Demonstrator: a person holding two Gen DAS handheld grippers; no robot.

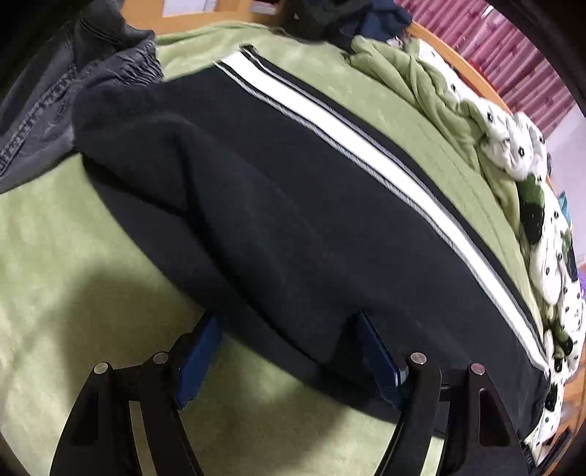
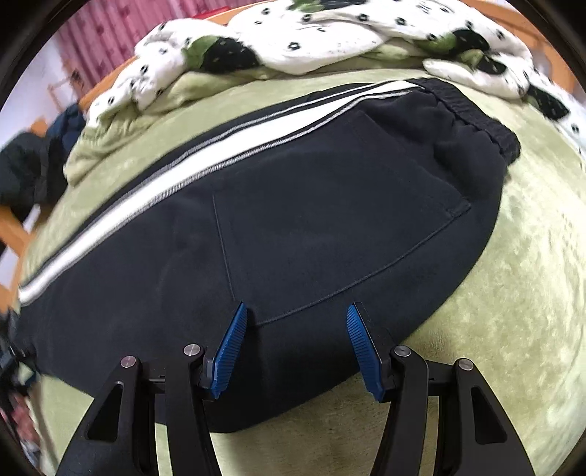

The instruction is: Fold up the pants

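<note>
Black pants (image 1: 263, 205) with a white side stripe (image 1: 351, 146) lie flat on a green blanket (image 1: 55, 256), folded lengthwise. My left gripper (image 1: 285, 322) is open, its blue pads at the near edge of the leg part, the fabric lying between them. In the right wrist view the pants (image 2: 311, 205) show the back pocket (image 2: 329, 219) and the elastic waistband (image 2: 476, 110) at the far right. My right gripper (image 2: 296, 311) is open, its blue pads just above the near edge of the seat, empty.
Grey jeans (image 1: 55, 99) lie at the far left of the bed. A crumpled white and green patterned quilt (image 2: 311, 33) runs along the far side. Dark clothes (image 1: 329, 18) lie beyond. A wooden bed frame (image 1: 457, 62) and pink curtain (image 1: 512, 44) stand behind.
</note>
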